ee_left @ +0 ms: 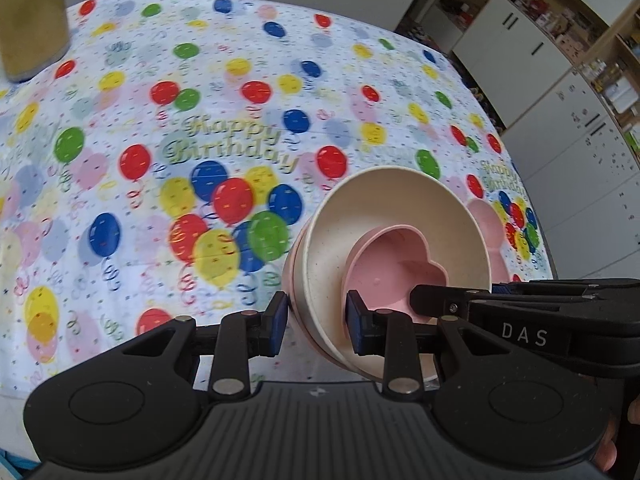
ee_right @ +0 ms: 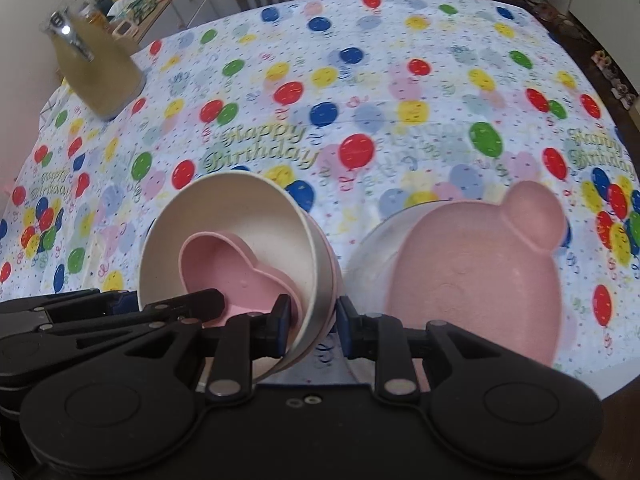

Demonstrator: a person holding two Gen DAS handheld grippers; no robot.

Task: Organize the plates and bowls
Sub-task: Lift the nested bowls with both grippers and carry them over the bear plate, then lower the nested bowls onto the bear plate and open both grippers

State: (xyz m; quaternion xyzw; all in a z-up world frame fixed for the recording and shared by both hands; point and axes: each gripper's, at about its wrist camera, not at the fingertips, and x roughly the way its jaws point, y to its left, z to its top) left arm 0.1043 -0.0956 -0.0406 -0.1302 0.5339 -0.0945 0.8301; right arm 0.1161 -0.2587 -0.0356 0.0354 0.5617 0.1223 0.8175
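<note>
**Nested bowls lifted by both grippers, plate waiting to the right**

A cream bowl (ee_left: pixel 396 248) is tilted on edge above the table (ee_left: pixel 240 80), with a smaller pink bowl (ee_left: pixel 394 276) nested inside it and what may be another pink bowl cupped under it, though the rim is too thin to be sure. The left gripper (ee_left: pixel 317 322) has its jaws narrowly parted across the cream bowl's left wall, pads pressed to either side. The right gripper (ee_right: pixel 313 326) grips the opposite wall the same way. Just right of the stack, a pink bear-shaped plate (ee_right: pixel 476 280) lies flat on a white plate (ee_right: pixel 372 256). A tan jug (ee_right: pixel 98 68) stands far left.

The step in hand looks like carrying the nested bowls to their place. Next, the stack probably needs levelling and lowering onto the plates or the cloth, both grippers letting go together so nothing slides out.
</note>
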